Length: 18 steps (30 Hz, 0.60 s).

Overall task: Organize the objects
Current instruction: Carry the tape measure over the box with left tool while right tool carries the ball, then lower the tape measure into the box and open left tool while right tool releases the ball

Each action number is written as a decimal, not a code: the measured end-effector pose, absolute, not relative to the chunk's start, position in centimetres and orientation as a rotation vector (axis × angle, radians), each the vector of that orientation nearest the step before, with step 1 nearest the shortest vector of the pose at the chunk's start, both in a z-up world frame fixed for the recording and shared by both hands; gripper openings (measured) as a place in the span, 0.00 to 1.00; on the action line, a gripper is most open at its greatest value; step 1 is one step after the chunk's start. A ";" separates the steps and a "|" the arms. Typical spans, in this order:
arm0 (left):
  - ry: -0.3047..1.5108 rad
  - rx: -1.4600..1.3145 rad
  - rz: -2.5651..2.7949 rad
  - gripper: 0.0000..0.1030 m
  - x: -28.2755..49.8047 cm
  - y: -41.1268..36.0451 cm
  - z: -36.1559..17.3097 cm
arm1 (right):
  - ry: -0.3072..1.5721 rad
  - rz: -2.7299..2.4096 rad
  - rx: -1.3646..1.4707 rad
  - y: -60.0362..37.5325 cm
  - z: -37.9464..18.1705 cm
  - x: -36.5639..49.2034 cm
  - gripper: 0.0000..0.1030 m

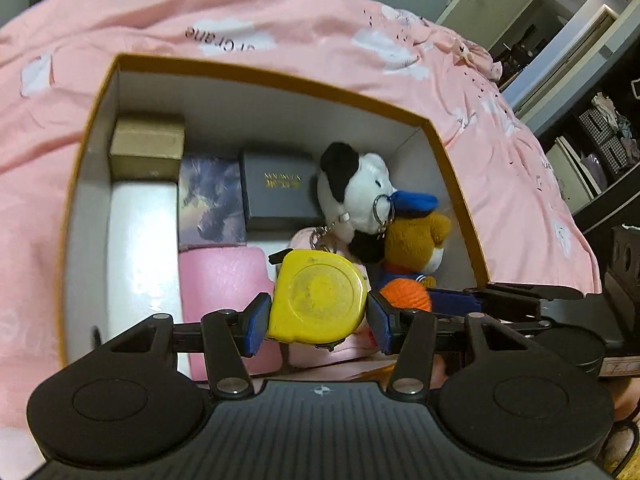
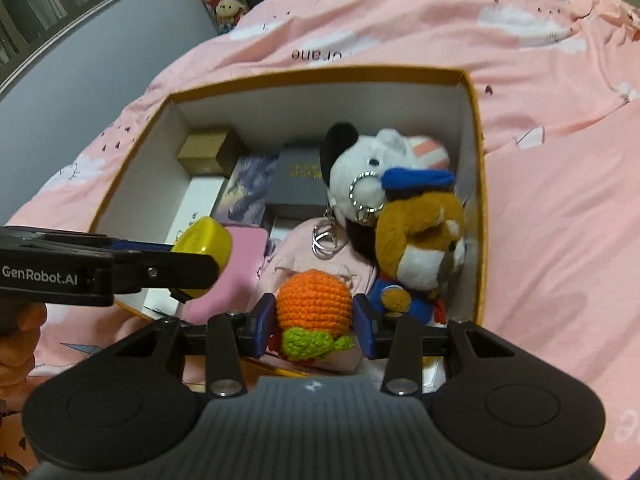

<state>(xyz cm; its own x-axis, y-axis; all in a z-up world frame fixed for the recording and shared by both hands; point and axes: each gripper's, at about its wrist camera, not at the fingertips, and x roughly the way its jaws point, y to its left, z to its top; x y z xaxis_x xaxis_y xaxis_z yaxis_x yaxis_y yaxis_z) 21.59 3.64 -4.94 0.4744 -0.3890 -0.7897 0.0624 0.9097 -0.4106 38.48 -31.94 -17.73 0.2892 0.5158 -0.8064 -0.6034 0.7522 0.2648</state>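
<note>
Both tools loaded over the open box (image 1: pixel 256 76) on the pink bed (image 1: pixel 280 24).

My left tool (image 1: pixel 318 322) pinches the yellow tape measure (image 1: pixel 320 296) across its hard, slick sides; I judge it heavy, so I grip its middle. My right tool (image 2: pixel 314 322) squeezes the soft, light crochet orange (image 2: pixel 314 300) by its body. Readable: "GenRobot.AI" on the left tool's side, "Crane" on the bedding.
</note>
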 end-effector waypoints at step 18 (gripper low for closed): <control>1.134 -0.401 -0.267 0.58 24.2 1.2 -7.7 | 0.948 0.750 -0.200 -32.4 -16.9 37.6 0.58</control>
<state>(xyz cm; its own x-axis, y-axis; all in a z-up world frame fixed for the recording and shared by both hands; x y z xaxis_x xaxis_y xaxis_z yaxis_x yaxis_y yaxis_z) 24.16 1.24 -7.70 0.4032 -0.4045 -0.8209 0.0040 0.8978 -0.4404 37.56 -32.35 -16.92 0.3564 0.4921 -0.7942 -0.6594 0.7347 0.1594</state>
